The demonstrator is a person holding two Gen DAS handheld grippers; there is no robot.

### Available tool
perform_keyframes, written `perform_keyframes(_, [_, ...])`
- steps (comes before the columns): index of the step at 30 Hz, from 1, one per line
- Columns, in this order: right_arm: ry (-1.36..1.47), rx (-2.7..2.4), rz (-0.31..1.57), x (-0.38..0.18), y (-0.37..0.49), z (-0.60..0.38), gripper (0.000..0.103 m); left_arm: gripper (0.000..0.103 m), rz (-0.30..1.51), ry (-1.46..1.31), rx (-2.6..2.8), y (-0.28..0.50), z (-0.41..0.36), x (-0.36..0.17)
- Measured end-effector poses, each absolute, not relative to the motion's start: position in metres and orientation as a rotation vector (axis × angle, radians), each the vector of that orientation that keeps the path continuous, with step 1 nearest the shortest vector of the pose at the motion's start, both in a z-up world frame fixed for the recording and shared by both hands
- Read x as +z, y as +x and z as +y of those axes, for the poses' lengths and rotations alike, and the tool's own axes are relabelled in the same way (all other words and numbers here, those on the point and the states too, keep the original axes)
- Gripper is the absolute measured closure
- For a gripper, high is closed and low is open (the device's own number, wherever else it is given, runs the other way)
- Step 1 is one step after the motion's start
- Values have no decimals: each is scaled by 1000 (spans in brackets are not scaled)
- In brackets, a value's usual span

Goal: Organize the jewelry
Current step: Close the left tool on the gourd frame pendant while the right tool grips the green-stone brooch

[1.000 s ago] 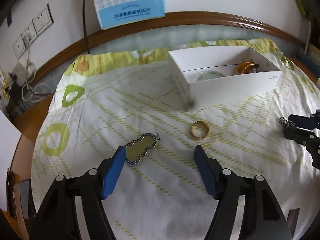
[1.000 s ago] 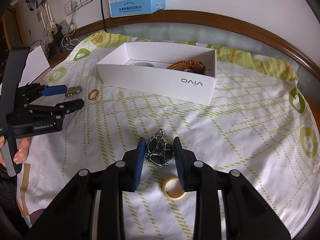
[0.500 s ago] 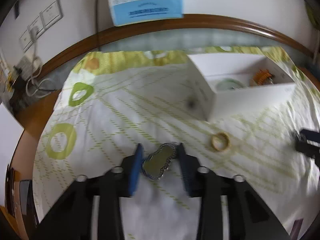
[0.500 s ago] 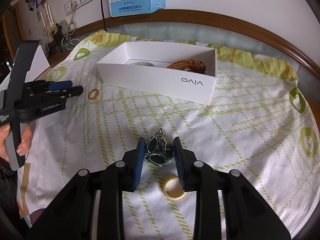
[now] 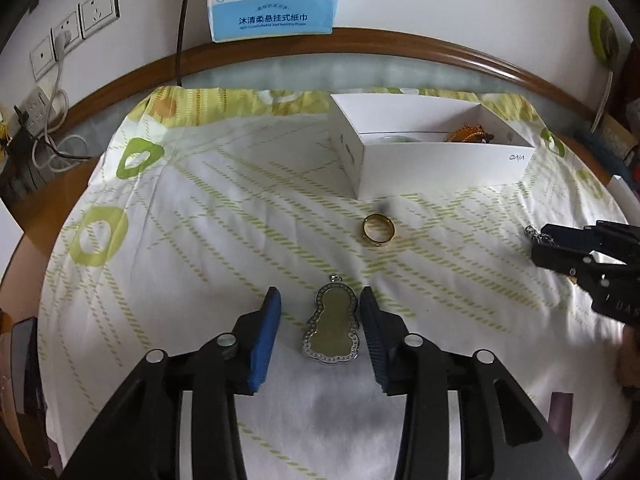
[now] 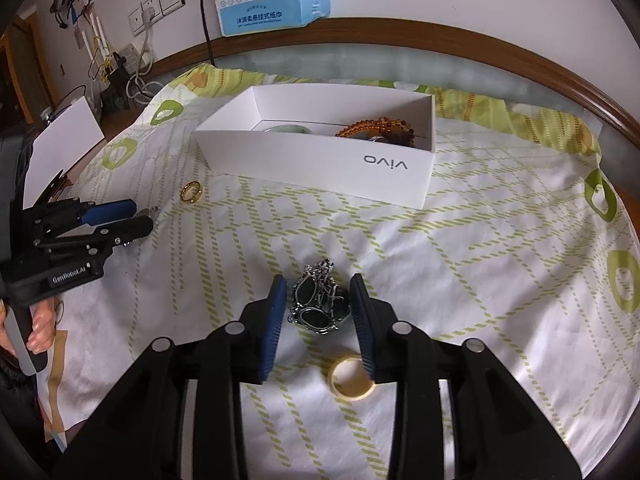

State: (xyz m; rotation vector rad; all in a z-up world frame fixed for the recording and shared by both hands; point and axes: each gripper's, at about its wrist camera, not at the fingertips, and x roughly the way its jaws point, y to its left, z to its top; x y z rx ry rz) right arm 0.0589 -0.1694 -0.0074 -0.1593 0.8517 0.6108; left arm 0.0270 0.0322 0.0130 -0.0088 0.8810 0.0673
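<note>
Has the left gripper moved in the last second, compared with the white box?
Yes. Seen from the right wrist view, the left gripper has come nearer the gold ring and the white box.

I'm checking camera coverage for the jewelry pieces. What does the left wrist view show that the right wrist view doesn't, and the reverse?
Only the left wrist view shows the gourd-shaped pendant whole, lying between the left gripper's open fingers. Only the right wrist view shows the pale ring and the whole dark metal ornament between the right gripper's fingers. Both show the gold ring and the white box.
</note>
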Motion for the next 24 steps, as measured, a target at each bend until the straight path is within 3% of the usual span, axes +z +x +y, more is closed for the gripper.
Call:
perform_keyframes(2, [-168, 614, 850, -8, 58, -167, 64, 62, 879, 16, 66, 26, 27, 14])
perform_keyframes(6, [-164, 616, 851, -7, 58, -167, 64, 77, 875, 37, 33, 24, 20, 14])
perform_keyframes(17, [-191, 609, 847, -8, 57, -163, 62, 76, 874, 66, 31, 23, 12, 13])
perform_keyframes(19, [-196, 600, 843, -8, 56, -163, 65, 78, 870, 76, 12, 22, 8, 14])
perform_keyframes(20, [-191, 601, 841, -7, 56, -165, 76, 78, 868, 76, 1, 22, 8, 14])
perform_keyframes(24, [-163, 606, 828, -4, 56, -170, 78, 78, 862, 78, -33, 21, 4, 15])
